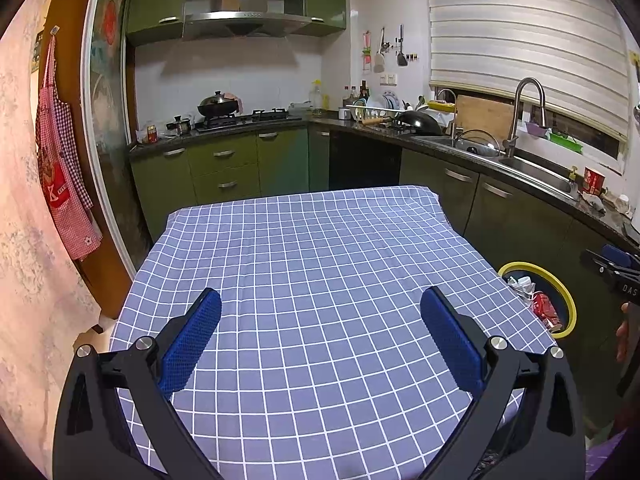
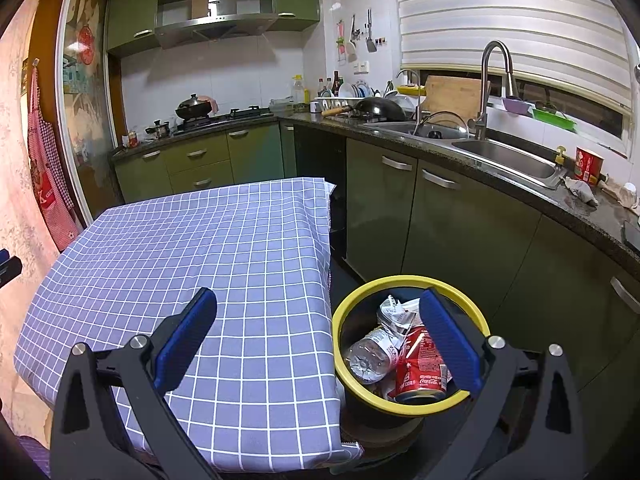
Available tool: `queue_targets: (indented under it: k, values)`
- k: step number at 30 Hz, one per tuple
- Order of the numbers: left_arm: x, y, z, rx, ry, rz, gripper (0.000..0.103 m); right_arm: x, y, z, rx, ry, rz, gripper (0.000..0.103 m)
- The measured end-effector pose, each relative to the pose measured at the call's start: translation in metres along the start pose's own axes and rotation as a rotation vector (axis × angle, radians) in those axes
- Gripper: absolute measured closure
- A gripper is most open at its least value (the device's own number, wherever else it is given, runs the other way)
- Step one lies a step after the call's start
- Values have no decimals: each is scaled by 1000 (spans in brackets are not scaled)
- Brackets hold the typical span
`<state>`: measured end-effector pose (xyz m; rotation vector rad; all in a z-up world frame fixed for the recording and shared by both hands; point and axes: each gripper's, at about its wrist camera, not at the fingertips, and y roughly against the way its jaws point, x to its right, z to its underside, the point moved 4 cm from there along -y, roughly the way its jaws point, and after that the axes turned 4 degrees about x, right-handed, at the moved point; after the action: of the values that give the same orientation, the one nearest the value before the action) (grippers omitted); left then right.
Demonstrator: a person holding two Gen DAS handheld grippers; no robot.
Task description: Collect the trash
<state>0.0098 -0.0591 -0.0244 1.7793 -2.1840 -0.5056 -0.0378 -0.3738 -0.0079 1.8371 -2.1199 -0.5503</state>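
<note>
A yellow-rimmed trash bin (image 2: 340, 328) stands on the floor right of the table. It holds a red cola can (image 2: 420, 368), a crushed clear bottle (image 2: 370, 354) and crumpled wrappers (image 2: 394, 312). The bin also shows in the left wrist view (image 1: 570, 304). My right gripper (image 2: 318, 300) is open and empty, above the table's right edge and the bin. My left gripper (image 1: 320, 300) is open and empty over the blue checked tablecloth (image 1: 320, 248). The right gripper shows at the left view's right edge (image 1: 616, 276).
Green cabinets (image 2: 400, 208) and a dark counter with a sink (image 2: 516, 160) run along the right, close to the bin. A stove with a wok (image 1: 218, 106) is at the back. An apron (image 1: 60, 160) hangs on the left wall.
</note>
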Motion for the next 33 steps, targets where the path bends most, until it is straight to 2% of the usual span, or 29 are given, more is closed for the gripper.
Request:
queue_targets:
  k: [33]
  values:
    - [4, -6, 4, -15, 2, -13, 5, -4, -3, 0, -8, 4, -1, 7]
